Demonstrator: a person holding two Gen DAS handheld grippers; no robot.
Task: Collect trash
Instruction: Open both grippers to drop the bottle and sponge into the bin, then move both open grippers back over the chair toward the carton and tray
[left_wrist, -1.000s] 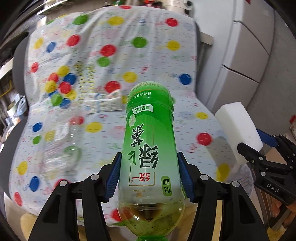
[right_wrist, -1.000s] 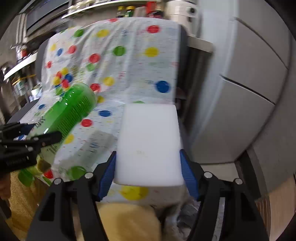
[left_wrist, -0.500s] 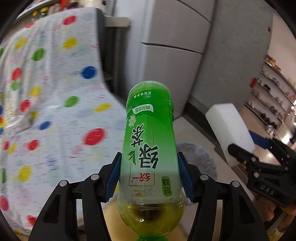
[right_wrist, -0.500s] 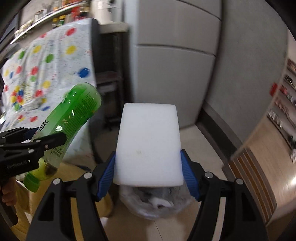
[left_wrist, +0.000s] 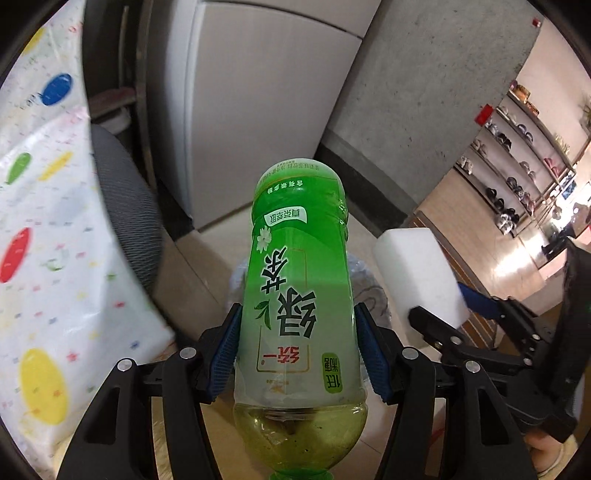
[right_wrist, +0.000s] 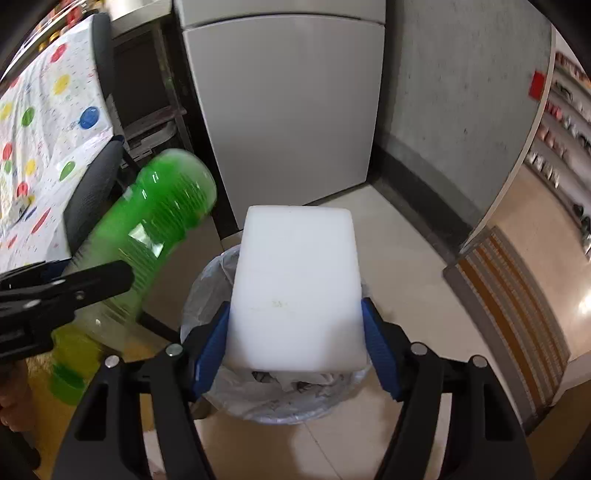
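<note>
A green tea bottle (left_wrist: 295, 280) with a little liquid in it points away from me, cap end toward the camera. My left gripper (left_wrist: 299, 350) is shut on its label. To its right, a white foam block (left_wrist: 417, 273) sits in my right gripper (left_wrist: 448, 306). In the right wrist view the foam block (right_wrist: 295, 280) is squeezed between the blue pads of my right gripper (right_wrist: 295, 347). It hangs directly above a trash bin (right_wrist: 199, 295) lined with a clear bag and holding crumpled paper. The bottle (right_wrist: 159, 221) is up and to the left of the bin.
A chair with a polka-dot cover (left_wrist: 44, 221) and a grey mesh edge (left_wrist: 125, 206) stands at the left. A grey cabinet (right_wrist: 288, 110) and a concrete wall (right_wrist: 461, 92) rise behind the bin. Shelves (left_wrist: 517, 166) and a striped floor strip (right_wrist: 517, 314) lie to the right.
Both grippers swung right, away from the polka-dot chair, and tipped down toward the floor. The bin has come into view under the foam block. Both grips are unchanged.
</note>
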